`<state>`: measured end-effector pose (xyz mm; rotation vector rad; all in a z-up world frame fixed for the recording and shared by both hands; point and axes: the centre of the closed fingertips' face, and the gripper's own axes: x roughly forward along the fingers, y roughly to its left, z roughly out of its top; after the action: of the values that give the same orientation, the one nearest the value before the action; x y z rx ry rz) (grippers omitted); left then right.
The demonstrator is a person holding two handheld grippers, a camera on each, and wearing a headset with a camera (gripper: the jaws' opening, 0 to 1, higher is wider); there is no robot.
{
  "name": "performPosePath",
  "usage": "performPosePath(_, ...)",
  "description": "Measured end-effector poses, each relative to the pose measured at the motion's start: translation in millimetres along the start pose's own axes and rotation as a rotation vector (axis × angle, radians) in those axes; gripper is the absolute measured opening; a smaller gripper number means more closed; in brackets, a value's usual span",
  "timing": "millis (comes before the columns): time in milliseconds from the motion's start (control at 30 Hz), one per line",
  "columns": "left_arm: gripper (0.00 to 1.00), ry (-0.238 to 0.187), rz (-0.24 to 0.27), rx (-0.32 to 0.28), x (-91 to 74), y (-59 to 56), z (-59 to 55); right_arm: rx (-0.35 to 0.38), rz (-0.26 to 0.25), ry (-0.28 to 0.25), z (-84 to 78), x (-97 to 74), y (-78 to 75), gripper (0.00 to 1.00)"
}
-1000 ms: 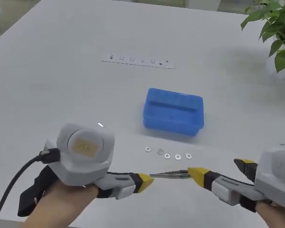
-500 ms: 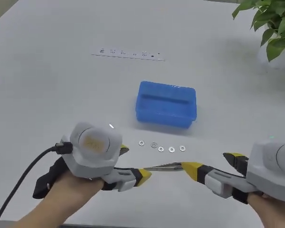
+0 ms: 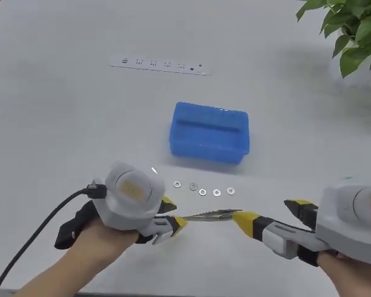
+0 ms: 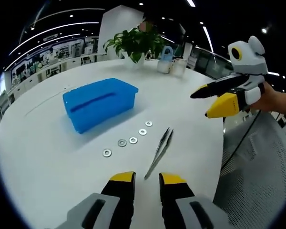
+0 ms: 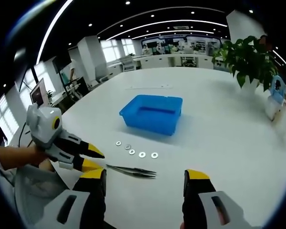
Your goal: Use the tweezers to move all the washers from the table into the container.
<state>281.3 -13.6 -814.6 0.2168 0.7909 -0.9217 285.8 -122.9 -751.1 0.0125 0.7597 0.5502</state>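
1. Head view: the tweezers (image 3: 213,215) are lying flat on the table (image 3: 62,136), lower centre of the frame, right between the two grippers. Nobody's got hold of them yet.
2. The left gripper (image 3: 173,215) has its jaws just a narrow gap apart with nothing in them. In the left gripper view, the near end of the tweezers sits just ahead of that gap. The right gripper (image 3: 267,211) is spread wide and also empty.
3. Five washers (image 3: 202,192) sit in a short row just above the tweezers. The blue container (image 3: 207,151) is above those, mid-frame.
4. So I'd say this is the pick-up-the-tool step. If it were me, I'd clamp across both legs about mid-length, not at the very end, so a squeeze closes the tips. Come in low and level, and don't shove the tweezers up into the washer row.
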Motion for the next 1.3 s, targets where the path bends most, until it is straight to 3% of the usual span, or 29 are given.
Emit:
performPosePath(33, 0.19, 0.023, -0.001, -0.011, 4.0, 0.2, -4.9, -0.004, 0.002, 0.002, -0.1, 0.4, 1.1, 0.64)
performPosePath(133, 0.15, 0.027, 0.007, 0.008, 8.7, -0.3, -6.5, -0.011, 0.006, 0.004, 0.9, 1.6, 4.2, 0.63)
performPosePath(300, 0.08, 0.015, -0.003, 0.046, 15.8, 1.5, -0.1, -0.029, 0.021, 0.017, 0.8, 5.6, 11.1, 0.62)
performPosePath(400, 0.01, 0.030, -0.025, 0.120, 17.9, -2.5, 0.2, -0.039, 0.034, 0.018, 1.6, 7.8, 15.9, 0.61)
performPosePath(467, 0.00, 0.014, -0.028, 0.150, 17.7, -6.0, 2.7, -0.050, 0.047, 0.020, 2.0, 9.9, 20.0, 0.59)
performPosePath(567, 0.00, 0.009, -0.042, 0.150, 15.0, -11.1, 4.9, -0.087, 0.066, 0.044, -1.6, 14.2, 25.8, 0.53)
performPosePath(733, 0.00, -0.008, -0.041, 0.188, 1.3, -15.5, 14.4, -0.122, 0.109, 0.070, -8.2, 21.4, 37.5, 0.40)
performPosePath(800, 0.00, -0.040, -0.048, 0.157, -8.0, -18.6, 23.8, -0.171, 0.110, 0.088, -11.0, 24.3, 38.7, 0.37)
performPosePath(933, 0.00, -0.084, -0.051, 0.148, -29.3, -23.8, 39.7, -0.294, 0.122, 0.109, -13.1, 31.9, 44.3, 0.36)
performPosePath(1000, 0.00, -0.101, -0.042, 0.165, -36.6, -24.9, 45.8, -0.294, 0.147, 0.105, -11.6, 35.0, 51.2, 0.37)
performPosePath(1100, 0.00, -0.125, -0.043, 0.178, -48.0, -29.3, 55.9, -0.353, 0.160, 0.105, -8.0, 42.0, 56.2, 0.37)
performPosePath(1300, 0.00, -0.161, -0.034, 0.186, -60.5, -33.3, 71.5, -0.394, 0.213, 0.105, -0.9, 51.7, 75.8, 0.29)
